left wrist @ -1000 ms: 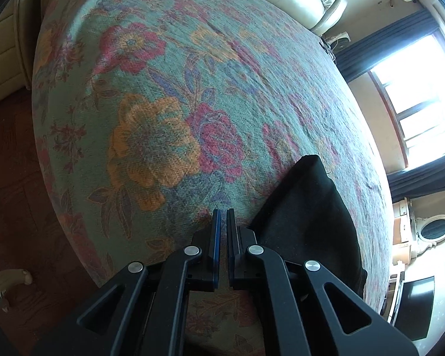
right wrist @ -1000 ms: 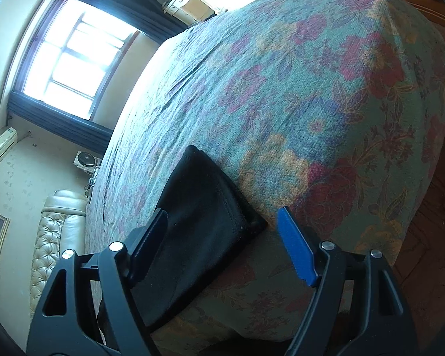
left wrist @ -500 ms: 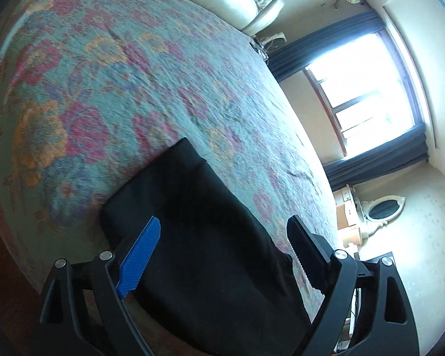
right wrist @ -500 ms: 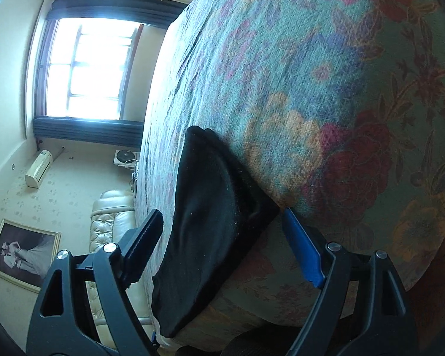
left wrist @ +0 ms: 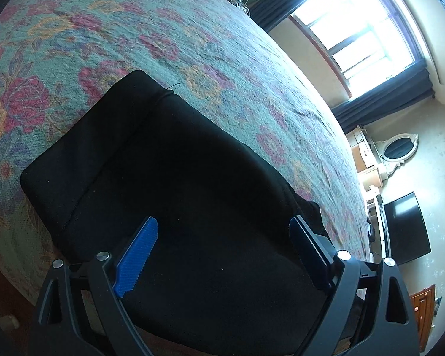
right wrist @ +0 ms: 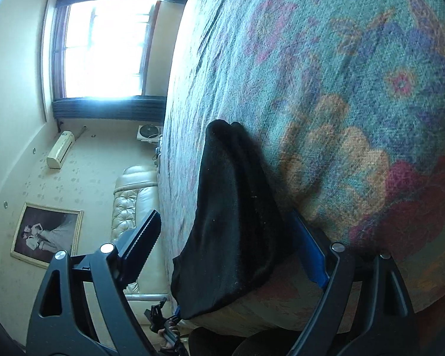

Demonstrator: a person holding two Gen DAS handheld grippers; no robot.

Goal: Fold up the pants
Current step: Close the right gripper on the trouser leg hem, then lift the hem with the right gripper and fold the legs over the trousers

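Now the black pants [left wrist: 175, 195] lie folded into a compact dark block on the floral bedspread [left wrist: 169, 38], close to the bed's near edge, with one end hanging slightly over that edge in the right wrist view. The left gripper [left wrist: 222, 237] hovers over the pants' nearer end, its jaws opening and already wide; the fabric shows between the blue pad and the dark one, but neither pad presses on it. The right gripper [right wrist: 228, 237] sits low at the bed's edge with its jaws spread wide as well. The pants' [right wrist: 231, 207] end lies between them, the blue finger just beside the cloth and the toothed dark finger well clear of it. Beyond the bed's far side stand a bright window [left wrist: 356, 23] with dark curtains [left wrist: 382, 101] and a cream tufted sofa [right wrist: 130, 207].
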